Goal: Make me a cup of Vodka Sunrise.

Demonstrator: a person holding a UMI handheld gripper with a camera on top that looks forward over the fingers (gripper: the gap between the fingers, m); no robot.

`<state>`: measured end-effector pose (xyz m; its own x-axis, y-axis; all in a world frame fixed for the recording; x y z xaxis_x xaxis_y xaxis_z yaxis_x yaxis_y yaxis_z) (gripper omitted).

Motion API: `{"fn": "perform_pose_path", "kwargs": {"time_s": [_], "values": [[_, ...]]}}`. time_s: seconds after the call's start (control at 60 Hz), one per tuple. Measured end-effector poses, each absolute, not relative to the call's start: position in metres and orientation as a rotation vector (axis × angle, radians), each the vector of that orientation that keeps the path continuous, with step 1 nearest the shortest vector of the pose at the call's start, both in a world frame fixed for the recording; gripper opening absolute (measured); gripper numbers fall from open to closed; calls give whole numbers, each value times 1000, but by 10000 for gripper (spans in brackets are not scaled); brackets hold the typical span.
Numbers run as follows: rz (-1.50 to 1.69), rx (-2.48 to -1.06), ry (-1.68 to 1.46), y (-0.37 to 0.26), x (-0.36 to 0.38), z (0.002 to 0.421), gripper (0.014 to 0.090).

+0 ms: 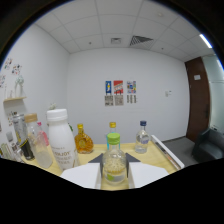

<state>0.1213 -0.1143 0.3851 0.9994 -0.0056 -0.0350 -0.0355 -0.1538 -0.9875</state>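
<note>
We judge the main risk to be slippage: the green-capped bottle (114,161) sits clamped between the fingers of the claw (114,170), raised off the surface (150,156); smooth walls could slide or tilt, striking the white bottle (61,140) nearby. We see the claw held level, pointing toward the far wall

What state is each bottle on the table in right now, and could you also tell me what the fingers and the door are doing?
Green-capped bottle: upright, capped, clamped between the fingers.
Gripper: fingers shut on the green-capped bottle.
White bottle: upright, capped.
Amber bottle: upright, yellow cap on.
Blue-capped bottle: upright, capped, clear.
Yellow-capped bottle: upright, capped, mostly hidden behind the held one.
Brown door: closed.
</note>
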Motion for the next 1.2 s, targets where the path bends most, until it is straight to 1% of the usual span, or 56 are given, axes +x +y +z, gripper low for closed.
{"fn": "perform_pose_path", "kwargs": {"time_s": [0.117, 0.167, 0.217, 0.267, 0.317, 0.383, 0.517, 0.567, 0.7, 0.767, 0.867, 1.017, 1.2], "values": [[53, -1658, 17, -137, 118, 418, 356], [85, -1640, 20, -150, 116, 426, 355], [108, -1634, 32, -164, 115, 427, 354], [118, -1638, 40, -176, 116, 418, 356], [111, -1654, 48, -189, 119, 399, 356], [134, -1717, 92, -200, 122, 359, 354], [144, -1856, 146, -216, 124, 253, 355], [141, -1888, 163, -220, 126, 224, 355], [132, -1951, 180, -225, 130, 165, 354], [112, -1970, 169, -223, 130, 151, 354], [-4, -1981, 51, -219, 135, 149, 356], [-277, -1956, -257, -210, 138, 159, 353], [-695, -1843, -702, -202, 138, 174, 351]]}}
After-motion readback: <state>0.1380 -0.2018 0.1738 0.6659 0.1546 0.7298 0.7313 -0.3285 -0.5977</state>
